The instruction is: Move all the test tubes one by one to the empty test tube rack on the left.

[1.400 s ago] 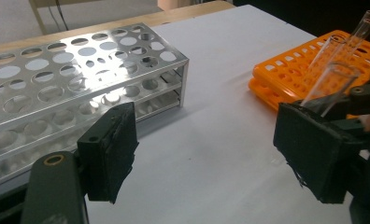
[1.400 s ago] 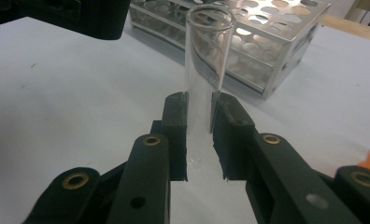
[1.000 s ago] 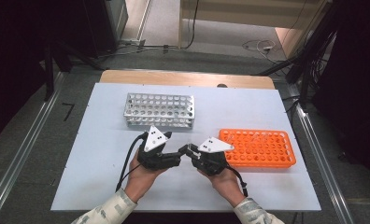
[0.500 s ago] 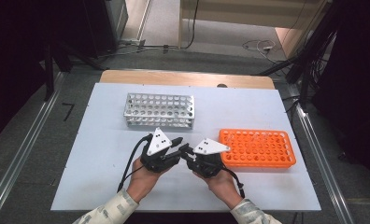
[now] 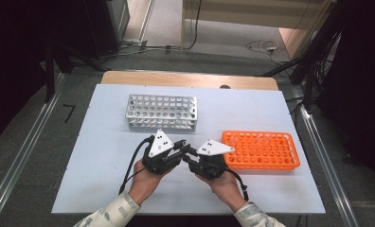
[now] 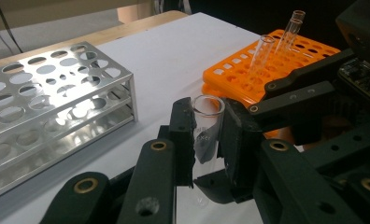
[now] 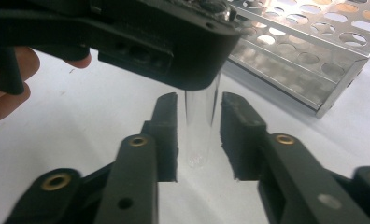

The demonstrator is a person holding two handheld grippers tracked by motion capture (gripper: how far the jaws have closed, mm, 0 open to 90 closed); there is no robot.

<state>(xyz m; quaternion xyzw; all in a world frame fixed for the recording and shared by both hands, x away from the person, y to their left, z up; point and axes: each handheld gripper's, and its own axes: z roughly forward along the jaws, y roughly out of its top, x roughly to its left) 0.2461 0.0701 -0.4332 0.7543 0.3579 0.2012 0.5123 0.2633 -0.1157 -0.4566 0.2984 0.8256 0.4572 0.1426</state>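
A metal rack (image 5: pixel 161 112) was found toward the far edge of the tabletop (image 5: pixel 105 161), left of centre, its holes unfilled as far as could be seen. An orange rack (image 5: pixel 261 150) was found by the right edge; in the left gripper view three clear tubes (image 6: pixel 286 39) were seen standing in it. Nothing was found between the grippers and either rack.

A glass test tube (image 6: pixel 205 128) was held upright above the tabletop near the middle of its near edge. The left gripper (image 5: pixel 180 147) was clamped on the tube just below its rim. The jaws of the right gripper (image 5: pixel 188 152) had just been opening; in the right gripper view the pads (image 7: pixel 167 135) were seen standing apart from the tube's lower part (image 7: pixel 199 126), with the tube between them and a gap on each side.

Compared with one second earlier, the left gripper's jaws had closed onto the tube. Both hands were found in nearly the same place.

Faint printing was noted on the tube's side; it could not be read.
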